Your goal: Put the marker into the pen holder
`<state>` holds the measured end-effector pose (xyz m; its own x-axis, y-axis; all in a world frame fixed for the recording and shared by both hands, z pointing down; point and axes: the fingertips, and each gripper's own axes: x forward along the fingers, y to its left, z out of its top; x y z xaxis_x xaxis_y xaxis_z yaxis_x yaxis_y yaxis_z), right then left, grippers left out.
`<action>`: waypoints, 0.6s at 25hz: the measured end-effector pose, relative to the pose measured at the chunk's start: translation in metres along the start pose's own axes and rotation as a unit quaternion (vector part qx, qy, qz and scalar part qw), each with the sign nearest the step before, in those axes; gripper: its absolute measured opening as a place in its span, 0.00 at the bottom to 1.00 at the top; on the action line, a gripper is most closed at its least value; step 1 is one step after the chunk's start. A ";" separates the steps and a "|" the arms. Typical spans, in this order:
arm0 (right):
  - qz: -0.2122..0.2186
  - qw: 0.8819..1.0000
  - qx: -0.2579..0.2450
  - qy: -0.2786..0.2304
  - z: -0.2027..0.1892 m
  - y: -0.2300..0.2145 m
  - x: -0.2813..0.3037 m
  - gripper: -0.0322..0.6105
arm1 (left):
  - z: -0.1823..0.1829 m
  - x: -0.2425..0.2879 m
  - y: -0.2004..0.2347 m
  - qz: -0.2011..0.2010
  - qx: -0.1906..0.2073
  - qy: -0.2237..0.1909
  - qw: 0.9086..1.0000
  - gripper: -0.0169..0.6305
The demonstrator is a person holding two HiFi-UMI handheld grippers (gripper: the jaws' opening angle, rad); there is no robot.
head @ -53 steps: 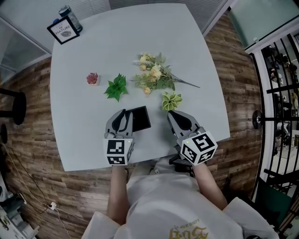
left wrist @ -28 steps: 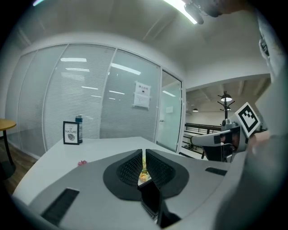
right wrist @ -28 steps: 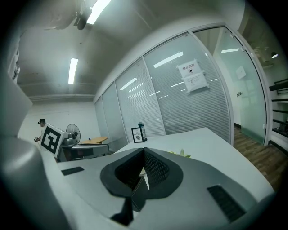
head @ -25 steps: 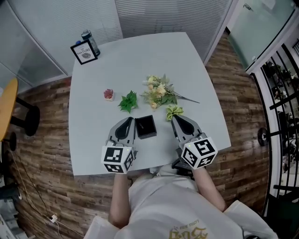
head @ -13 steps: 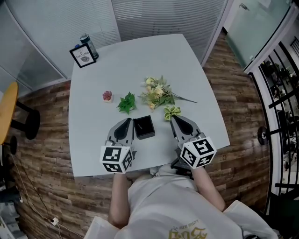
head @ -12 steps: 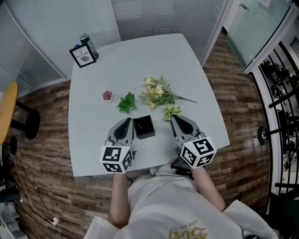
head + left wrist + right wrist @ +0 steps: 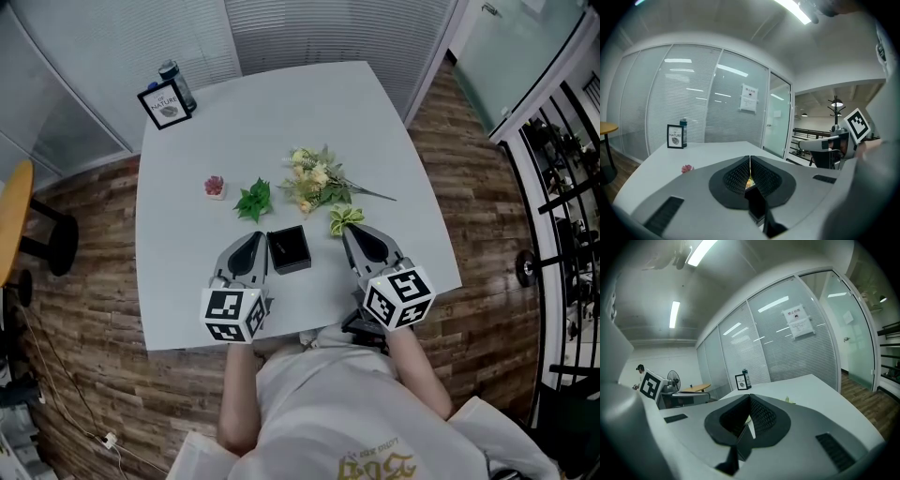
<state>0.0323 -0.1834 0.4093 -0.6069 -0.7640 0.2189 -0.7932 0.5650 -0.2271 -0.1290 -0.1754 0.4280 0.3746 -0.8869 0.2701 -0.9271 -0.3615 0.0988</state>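
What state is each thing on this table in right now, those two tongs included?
Left tongs: shut, holding nothing.
Right tongs: shut, holding nothing.
Pen holder: upright, top open, between the tongs.
Flower bunch: lying flat on the table.
Picture frame: standing upright.
Bottle: standing upright behind the frame.

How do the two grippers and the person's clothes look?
The left gripper and the right gripper are grey and pointed, with black ribbed pads. Each carries a white cube with black square markers. The person wears a white short-sleeved shirt with yellow print.
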 end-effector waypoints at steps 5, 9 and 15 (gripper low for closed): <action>-0.001 1.000 0.000 0.005 -0.001 0.000 0.001 0.08 | 0.000 0.002 0.004 0.001 -0.005 0.000 1.000 0.05; 0.001 1.000 -0.001 0.008 -0.002 0.002 0.002 0.08 | -0.002 0.003 0.004 -0.001 -0.007 0.004 1.000 0.05; 0.002 1.000 0.000 0.010 -0.004 0.002 0.001 0.08 | -0.005 0.004 0.003 -0.004 -0.008 0.010 1.000 0.05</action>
<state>0.0299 -0.1816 0.4127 -0.6106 -0.7558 0.2365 -0.7910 0.5674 -0.2289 -0.1304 -0.1787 0.4346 0.3817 -0.8784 0.2876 -0.9243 -0.3636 0.1163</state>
